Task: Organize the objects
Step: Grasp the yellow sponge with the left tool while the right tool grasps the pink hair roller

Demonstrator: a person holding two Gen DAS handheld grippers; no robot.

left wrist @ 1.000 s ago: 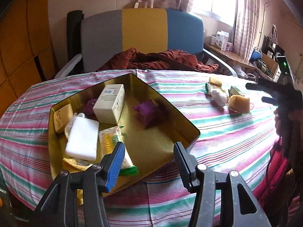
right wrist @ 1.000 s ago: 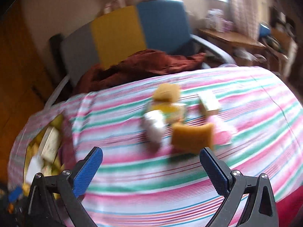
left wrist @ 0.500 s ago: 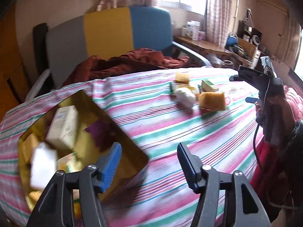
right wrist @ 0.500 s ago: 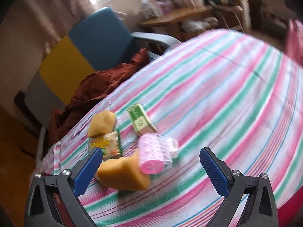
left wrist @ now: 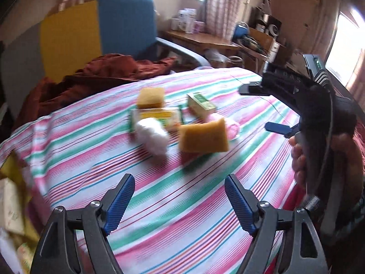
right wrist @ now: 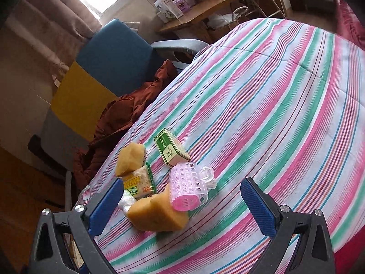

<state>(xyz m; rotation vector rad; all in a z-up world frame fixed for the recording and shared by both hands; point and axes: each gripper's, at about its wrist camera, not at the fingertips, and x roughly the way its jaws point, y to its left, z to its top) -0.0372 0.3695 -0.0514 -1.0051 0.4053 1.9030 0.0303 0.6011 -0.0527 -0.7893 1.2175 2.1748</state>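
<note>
Approach step: the right gripper (right wrist: 180, 196), spread and empty, nears the pink roller (right wrist: 188, 189) at twelve o'clock; next, straddle it (left gripper (left wrist: 179, 197) spread too).

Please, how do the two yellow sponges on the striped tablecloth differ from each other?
The near sponge looks larger and blocky, while the far sponge looks smaller and more rounded. The near sponge lies against the pink hair roller; the far sponge lies apart from it, against the snack packet. The near sponge is closer to the right gripper. Both are yellow-orange and rest on the tablecloth.
</note>
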